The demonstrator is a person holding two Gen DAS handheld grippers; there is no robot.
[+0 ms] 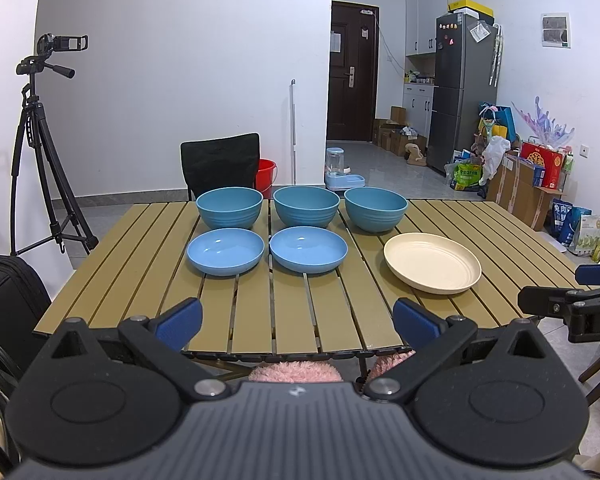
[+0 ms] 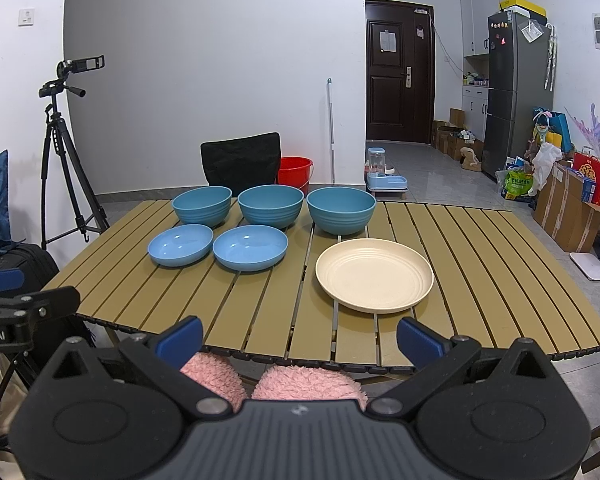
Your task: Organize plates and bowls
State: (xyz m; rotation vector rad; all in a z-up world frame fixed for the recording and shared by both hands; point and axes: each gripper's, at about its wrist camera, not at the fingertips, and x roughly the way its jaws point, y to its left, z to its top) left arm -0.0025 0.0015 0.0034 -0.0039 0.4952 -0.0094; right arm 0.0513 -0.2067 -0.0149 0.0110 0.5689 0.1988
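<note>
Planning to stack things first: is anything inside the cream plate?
Nothing: the cream plate shows only its bare ridged inside. Whatever is beneath it on the table is covered.

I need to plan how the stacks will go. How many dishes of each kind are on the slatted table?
Deep teal-blue ribbed bowls: 3
Shallow light-blue glossy bowls: 2
Cream ribbed round plate: 1
Total: 6 dishes, none stacked, all apart on the tan slatted table.
</note>
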